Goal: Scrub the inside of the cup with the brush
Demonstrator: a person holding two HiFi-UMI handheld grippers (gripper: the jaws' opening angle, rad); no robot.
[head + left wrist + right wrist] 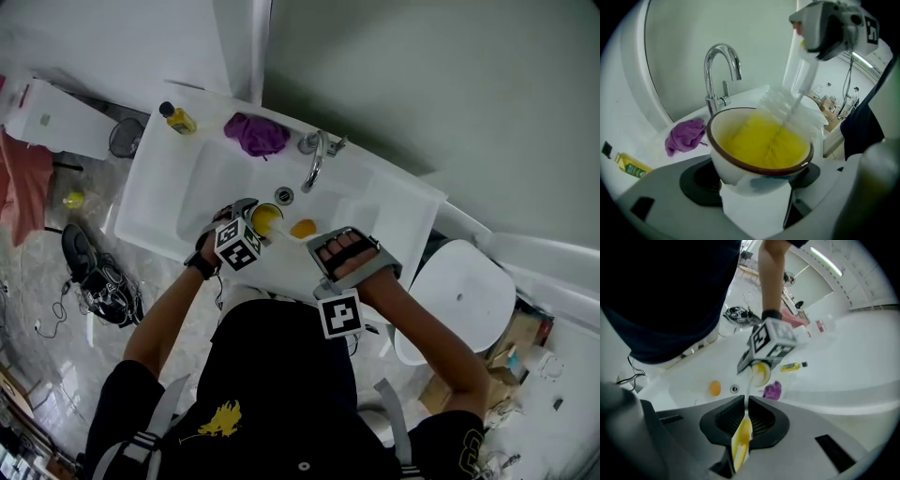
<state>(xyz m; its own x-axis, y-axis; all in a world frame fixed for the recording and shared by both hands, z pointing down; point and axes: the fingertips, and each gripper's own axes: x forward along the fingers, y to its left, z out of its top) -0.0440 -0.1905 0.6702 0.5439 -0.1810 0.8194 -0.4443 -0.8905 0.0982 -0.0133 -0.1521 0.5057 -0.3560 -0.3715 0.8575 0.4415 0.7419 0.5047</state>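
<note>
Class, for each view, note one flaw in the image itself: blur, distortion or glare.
Head view: the white sink looks washed out. Left gripper view: the brush in the cup looks smeared. Right gripper view: the wide lens bends the sink's rim and blackens the corners.

White cup [750,146], brown rim, yellow inside, tilted, clear-bristled brush [780,105] with yellow handle, head inside the cup

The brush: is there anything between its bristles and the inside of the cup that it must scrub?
Nothing visible stands in the way. The brush, shut in the right gripper, has its white bristles past the rim and inside the cup, which the left gripper clamps by its wall.
</note>
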